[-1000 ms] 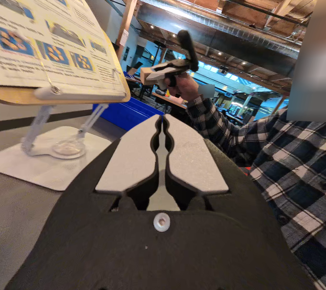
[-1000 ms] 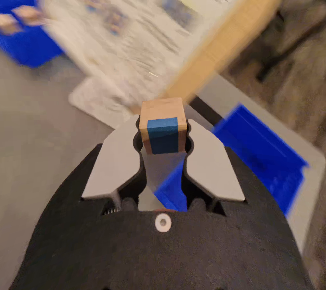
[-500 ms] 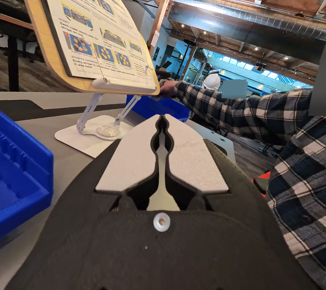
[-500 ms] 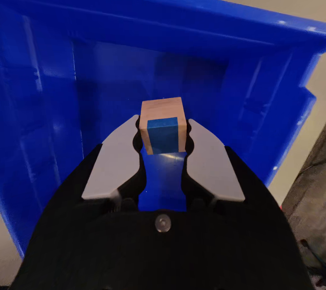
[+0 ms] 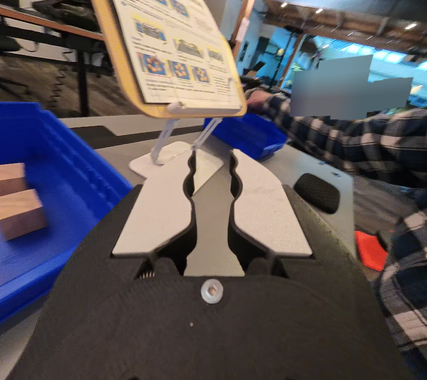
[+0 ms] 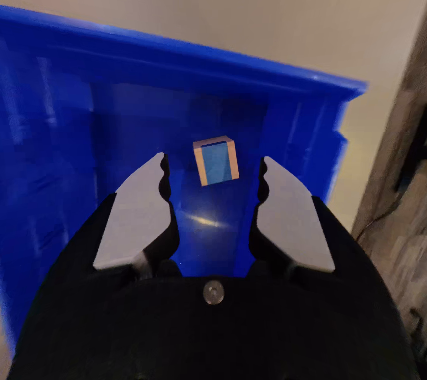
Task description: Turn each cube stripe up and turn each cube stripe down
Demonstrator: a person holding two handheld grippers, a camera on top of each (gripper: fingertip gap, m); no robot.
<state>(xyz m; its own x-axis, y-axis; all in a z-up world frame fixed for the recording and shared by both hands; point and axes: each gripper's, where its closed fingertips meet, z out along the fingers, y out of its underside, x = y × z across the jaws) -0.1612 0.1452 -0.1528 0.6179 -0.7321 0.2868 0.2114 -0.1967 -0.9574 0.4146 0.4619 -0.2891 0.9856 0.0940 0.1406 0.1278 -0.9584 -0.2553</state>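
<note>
In the right wrist view my right gripper (image 6: 213,158) is wide open above a blue bin (image 6: 69,137). A wooden cube with a blue stripe (image 6: 216,160) lies free on the bin floor between and beyond the fingertips, stripe facing the camera, touching neither pad. In the left wrist view my left gripper (image 5: 211,156) is partly open with nothing between its fingers, over the grey table (image 5: 215,218). Two wooden cubes (image 5: 16,204) lie in a blue bin (image 5: 57,184) at the left.
An instruction sheet on a wooden stand (image 5: 166,45) with a white base (image 5: 173,158) stands ahead of the left gripper. A second blue bin (image 5: 249,135) sits behind it. A person's plaid sleeve (image 5: 346,137) reaches across at the right. The table edge and floor (image 6: 392,207) lie right of the bin.
My right gripper opened and let go of the striped cube, which now lies in the bin. My left gripper went from shut to partly open and swung left toward the bin with cubes.
</note>
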